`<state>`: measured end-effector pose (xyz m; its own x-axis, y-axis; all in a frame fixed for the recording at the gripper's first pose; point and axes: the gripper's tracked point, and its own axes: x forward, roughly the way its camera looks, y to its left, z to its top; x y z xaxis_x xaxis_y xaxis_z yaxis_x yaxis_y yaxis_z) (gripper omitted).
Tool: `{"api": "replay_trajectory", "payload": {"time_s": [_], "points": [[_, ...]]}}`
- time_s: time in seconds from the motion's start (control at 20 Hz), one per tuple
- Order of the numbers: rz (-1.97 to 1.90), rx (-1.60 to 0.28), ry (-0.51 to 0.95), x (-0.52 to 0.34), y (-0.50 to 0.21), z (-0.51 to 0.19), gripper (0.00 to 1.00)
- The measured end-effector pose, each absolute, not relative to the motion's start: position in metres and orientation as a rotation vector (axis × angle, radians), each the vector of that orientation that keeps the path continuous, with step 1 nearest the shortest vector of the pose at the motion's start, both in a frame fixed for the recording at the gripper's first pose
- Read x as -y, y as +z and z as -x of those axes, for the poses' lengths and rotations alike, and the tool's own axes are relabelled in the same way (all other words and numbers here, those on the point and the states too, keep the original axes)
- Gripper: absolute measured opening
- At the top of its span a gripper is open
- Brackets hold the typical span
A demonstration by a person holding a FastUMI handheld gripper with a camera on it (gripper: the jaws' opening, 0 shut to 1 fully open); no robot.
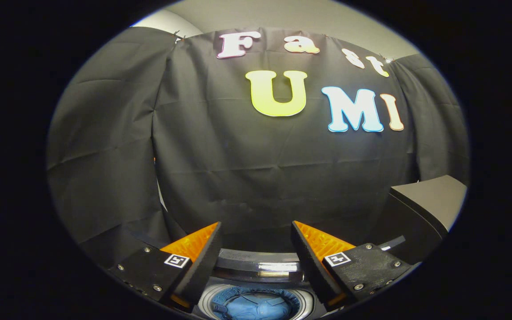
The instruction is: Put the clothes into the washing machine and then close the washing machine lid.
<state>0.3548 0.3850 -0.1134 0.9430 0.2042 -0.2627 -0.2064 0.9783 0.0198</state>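
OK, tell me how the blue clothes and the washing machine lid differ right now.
The blue clothes lie crumpled down inside the drum, below and between the fingers of the open gripper; the washing machine lid stands raised, off beyond the right finger. The clothes are soft and bright blue; the lid is rigid, dark and flat-faced. The clothes look already in place; the lid is not yet closed. Neither is touched by the fingers.
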Motion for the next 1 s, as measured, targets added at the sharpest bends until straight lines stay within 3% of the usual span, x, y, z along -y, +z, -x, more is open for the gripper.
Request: {"api": "replay_trajectory", "payload": {"time_s": [1.0], "points": [[0.044,-0.323,0.319,-0.404,-0.179,-0.277,0.94]]}}
